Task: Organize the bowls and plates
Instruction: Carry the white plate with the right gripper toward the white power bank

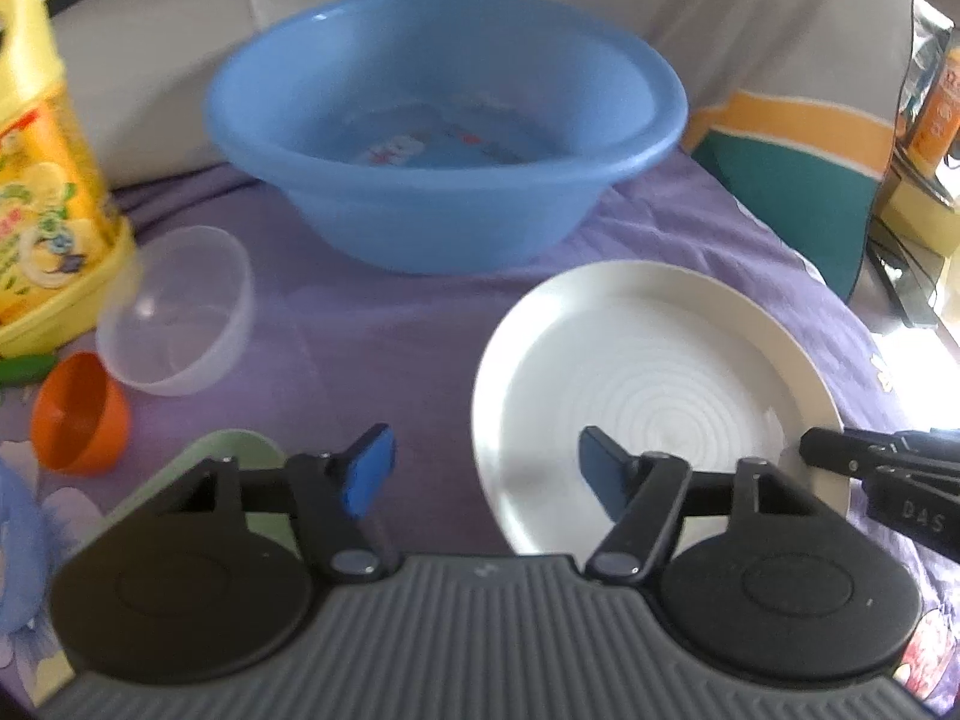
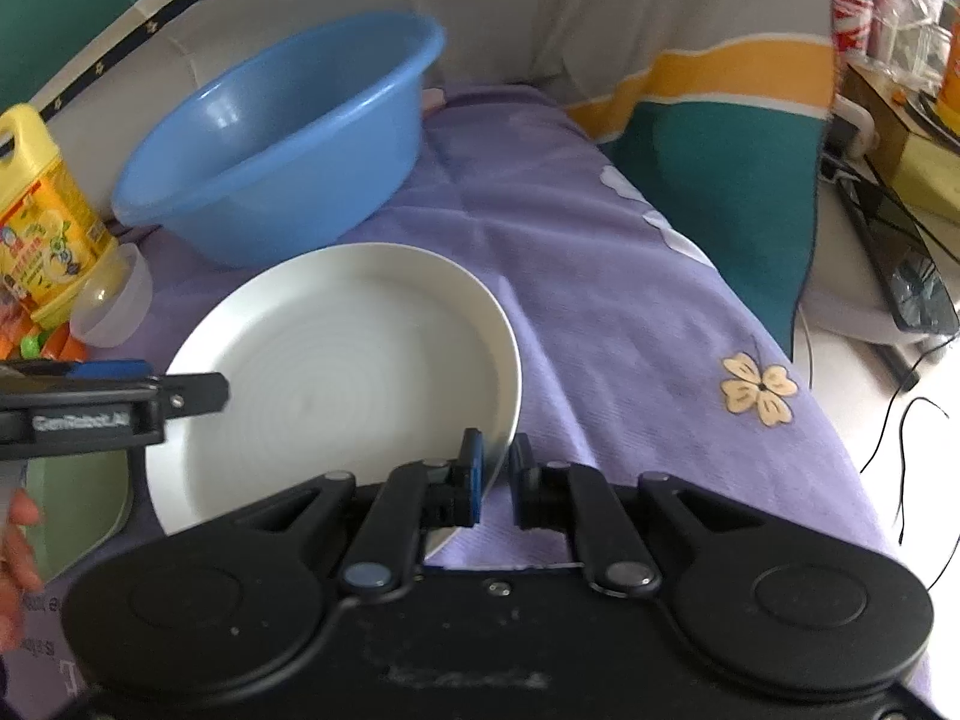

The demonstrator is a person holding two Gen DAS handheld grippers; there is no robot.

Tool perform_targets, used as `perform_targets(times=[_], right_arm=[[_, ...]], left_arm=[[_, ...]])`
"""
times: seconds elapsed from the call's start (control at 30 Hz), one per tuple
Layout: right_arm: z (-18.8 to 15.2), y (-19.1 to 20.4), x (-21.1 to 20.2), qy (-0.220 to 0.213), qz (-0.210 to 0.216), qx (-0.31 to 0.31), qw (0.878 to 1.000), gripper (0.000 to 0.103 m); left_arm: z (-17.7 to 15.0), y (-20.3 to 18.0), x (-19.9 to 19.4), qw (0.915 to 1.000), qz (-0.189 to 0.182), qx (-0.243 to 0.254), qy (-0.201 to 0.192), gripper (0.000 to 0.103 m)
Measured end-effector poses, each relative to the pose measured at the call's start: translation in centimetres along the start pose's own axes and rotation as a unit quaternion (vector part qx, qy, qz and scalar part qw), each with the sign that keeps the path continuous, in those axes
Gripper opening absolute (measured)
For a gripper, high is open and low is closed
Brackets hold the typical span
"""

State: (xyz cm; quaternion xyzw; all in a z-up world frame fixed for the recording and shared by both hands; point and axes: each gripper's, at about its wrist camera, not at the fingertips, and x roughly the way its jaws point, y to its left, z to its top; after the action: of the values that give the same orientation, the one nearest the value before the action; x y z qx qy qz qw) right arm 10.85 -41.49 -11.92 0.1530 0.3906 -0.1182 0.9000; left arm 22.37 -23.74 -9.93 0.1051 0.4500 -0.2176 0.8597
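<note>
A white ribbed plate (image 1: pixel 654 384) is held tilted above the purple cloth; it also shows in the right wrist view (image 2: pixel 336 378). My right gripper (image 2: pixel 495 480) is shut on the plate's near right rim, and its arm shows in the left wrist view (image 1: pixel 882 468). My left gripper (image 1: pixel 486 468) is open and empty, just left of the plate and above its left edge; it also shows side-on in the right wrist view (image 2: pixel 120 390). A clear plastic bowl (image 1: pixel 180 324) lies tipped at the left. An orange bowl (image 1: pixel 78 420) lies tipped beside it. A pale green plate (image 1: pixel 240 450) sits partly hidden under my left gripper.
A big blue basin (image 1: pixel 444 120) stands at the back of the cloth-covered surface (image 2: pixel 630 300). A yellow detergent jug (image 1: pixel 42 180) stands at the far left. Cushions rise behind. A side table with clutter (image 2: pixel 900 90) and cables are at the right.
</note>
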Motion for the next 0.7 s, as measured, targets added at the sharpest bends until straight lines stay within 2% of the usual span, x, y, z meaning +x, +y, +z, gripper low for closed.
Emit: perform_targets(times=[0.07, 0.13, 0.23, 0.33, 0.47, 0.7], right_arm=[[0.0, 0.0, 0.1, -0.001, 0.002, -0.001, 1.000, 0.009], [-0.1, 0.0, 0.0, -0.006, 0.003, -0.002, 1.000, 0.010], [0.0, 0.2, -0.1, -0.011, 0.002, -0.003, 1.000, 0.014], [0.3, 0.2, 0.4, -0.020, 0.013, 0.003, 1.000, 0.025], [0.4, 1.2, 0.4, -0.019, 0.000, 0.000, 1.000, 0.030], [-0.7, 1.7, -2.0, -0.003, 0.005, 0.007, 1.000, 0.030]], left_arm=[[-0.1, -0.4, 0.4, 0.9999, -0.008, 0.002, 0.006, 0.047], [-0.1, -0.9, 0.6, 0.9998, -0.018, 0.005, 0.007, 0.040], [0.1, -1.2, 0.5, 0.9999, -0.010, 0.013, 0.005, 0.040], [0.2, -1.1, 0.4, 0.9999, -0.009, 0.010, 0.010, 0.041], [0.4, -1.7, -0.2, 0.9998, 0.005, 0.016, 0.008, 0.040], [-0.7, -2.1, -3.3, 0.9994, 0.023, 0.026, 0.003, 0.040]])
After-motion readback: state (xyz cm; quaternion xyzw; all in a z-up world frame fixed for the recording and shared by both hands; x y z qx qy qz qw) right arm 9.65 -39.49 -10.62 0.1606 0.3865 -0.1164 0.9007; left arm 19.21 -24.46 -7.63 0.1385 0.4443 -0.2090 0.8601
